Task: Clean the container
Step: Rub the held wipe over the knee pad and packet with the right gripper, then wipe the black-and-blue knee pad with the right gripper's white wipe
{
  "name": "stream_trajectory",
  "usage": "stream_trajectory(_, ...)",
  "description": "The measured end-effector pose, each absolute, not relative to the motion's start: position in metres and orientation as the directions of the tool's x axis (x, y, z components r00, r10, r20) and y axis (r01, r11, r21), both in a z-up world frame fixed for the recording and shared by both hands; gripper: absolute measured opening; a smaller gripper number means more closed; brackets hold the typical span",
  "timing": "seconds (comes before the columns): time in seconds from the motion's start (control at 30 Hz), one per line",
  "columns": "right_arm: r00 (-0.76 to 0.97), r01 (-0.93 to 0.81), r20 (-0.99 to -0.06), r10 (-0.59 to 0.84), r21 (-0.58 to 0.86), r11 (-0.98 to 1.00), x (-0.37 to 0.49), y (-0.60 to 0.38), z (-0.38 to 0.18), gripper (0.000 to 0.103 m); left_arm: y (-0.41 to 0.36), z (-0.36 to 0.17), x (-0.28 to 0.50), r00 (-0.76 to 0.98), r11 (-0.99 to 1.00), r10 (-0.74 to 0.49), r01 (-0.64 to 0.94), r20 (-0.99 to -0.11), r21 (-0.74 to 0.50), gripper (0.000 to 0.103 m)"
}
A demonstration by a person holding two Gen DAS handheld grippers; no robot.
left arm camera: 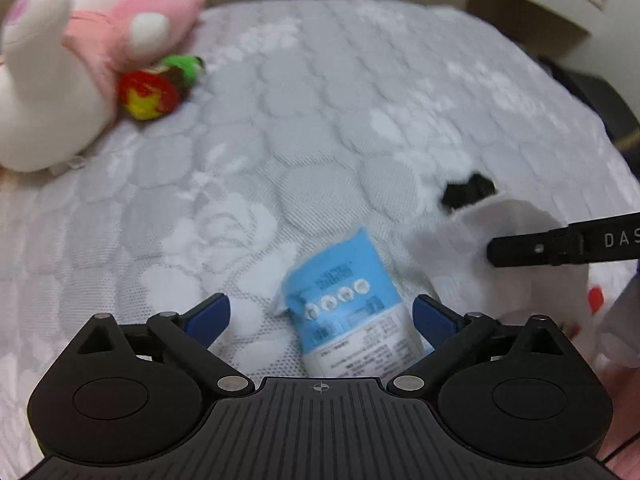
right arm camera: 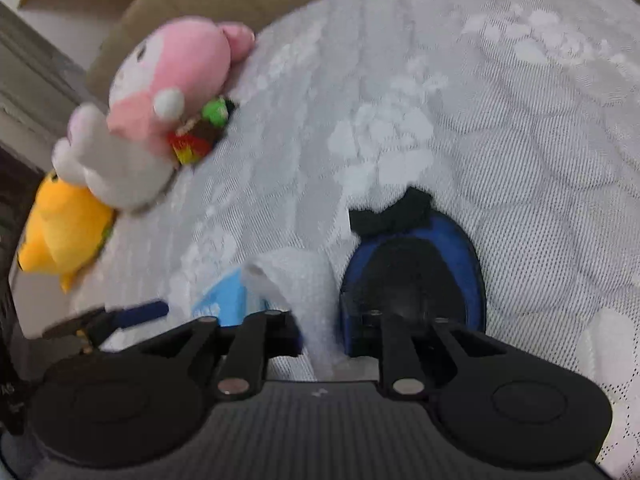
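My left gripper point(left arm camera: 322, 316) is spread wide, its blue pads either side of a wipes pack point(left arm camera: 352, 304) without touching it. The pack lies on the mattress point(left arm camera: 320, 100) just ahead of me: soft plastic, light blue on top with a row of round white icons, white lower down with small print too blurred to read. Its near end looks torn or peeled open; I cannot see what is left inside.

My right gripper point(right arm camera: 322, 336) is clenched on a white wipe point(right arm camera: 298, 276), a soft, crumpled sheet that sticks up between the pads. In the left view the same wipe billows around the right finger, whose black side carries white letters, "DAS", cut off by the frame edge.

The container point(right arm camera: 412, 276) sits just beyond the wipe, right in front of my right gripper: a rounded blue body with a dark interior and a black piece at its far end. Blur hides whether anything is in it.

The mattress is grey-white quilted fabric with a woven floral pattern. At its far corner lie a pink plush point(left arm camera: 100, 40) and, in the right view, a yellow plush point(right arm camera: 60, 232).
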State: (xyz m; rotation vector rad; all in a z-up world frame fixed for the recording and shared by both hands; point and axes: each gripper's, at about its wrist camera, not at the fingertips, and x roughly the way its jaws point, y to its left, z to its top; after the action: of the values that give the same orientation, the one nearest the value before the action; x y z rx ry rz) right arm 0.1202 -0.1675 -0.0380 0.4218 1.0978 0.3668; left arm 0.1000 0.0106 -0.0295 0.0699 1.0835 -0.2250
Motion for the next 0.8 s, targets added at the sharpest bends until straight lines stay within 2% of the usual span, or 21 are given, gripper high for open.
stream_trajectory(0.07, 0.374, -0.103, -0.781, 0.501, 0.501, 0.859, 0.121, -0.161, -0.041, 0.038, 0.004, -0.038, 0.103, 0.394, 0.967, -0.155, 0.249, -0.906, -0.058, 0.101)
stream_trajectory(0.23, 0.359, -0.232, -0.844, 0.398, 0.333, 0.914, 0.118, -0.123, -0.048, 0.038, -0.01, -0.057, 0.103, 0.31, 0.947, -0.133, 0.319, -0.941, -0.028, 0.101)
stream_trajectory(0.3, 0.368, -0.283, -0.866, 0.339, 0.243, 0.928, 0.119, -0.106, -0.054, 0.034, -0.011, -0.06, 0.103, 0.304, 0.947, -0.126, 0.321, -0.944, -0.023, 0.101)
stream_trajectory(0.37, 0.396, -0.318, -0.869, 0.298, 0.175, 0.932, 0.117, -0.097, -0.055, 0.016, -0.009, -0.061, 0.103, 0.302, 0.95, -0.13, 0.311, -0.944, -0.031, 0.102)
stream_trajectory(0.4, 0.409, -0.316, -0.864, 0.294, 0.169, 0.934, 0.116, -0.098, -0.054, 0.013, -0.008, -0.061, 0.102, 0.302, 0.952, -0.131, 0.306, -0.944, -0.035, 0.102)
stream_trajectory(0.5, 0.413, -0.221, -0.835, 0.363, 0.294, 0.93, 0.121, -0.12, -0.048, 0.01, -0.005, -0.063, 0.103, 0.299, 0.956, -0.138, 0.29, -0.944, -0.048, 0.103)
stream_trajectory(0.57, 0.37, -0.136, -0.8, 0.472, 0.456, 0.879, 0.126, -0.139, -0.049, 0.01, -0.005, -0.064, 0.105, 0.301, 0.956, -0.136, 0.291, -0.944, -0.045, 0.103)
stream_trajectory(0.67, 0.297, -0.024, -0.677, 0.673, 0.699, 0.714, 0.129, -0.162, -0.052, 0.01, -0.007, -0.065, 0.108, 0.304, 0.954, -0.132, 0.298, -0.943, -0.038, 0.103)
stream_trajectory(0.73, 0.263, -0.02, -0.59, 0.764, 0.788, 0.615, 0.125, -0.16, -0.051, 0.01, -0.008, -0.066, 0.11, 0.304, 0.954, -0.13, 0.297, -0.944, -0.036, 0.103)
stream_trajectory(0.8, 0.231, -0.036, -0.561, 0.795, 0.811, 0.584, 0.123, -0.152, -0.052, 0.01, -0.008, -0.068, 0.11, 0.302, 0.954, -0.13, 0.297, -0.944, -0.036, 0.103)
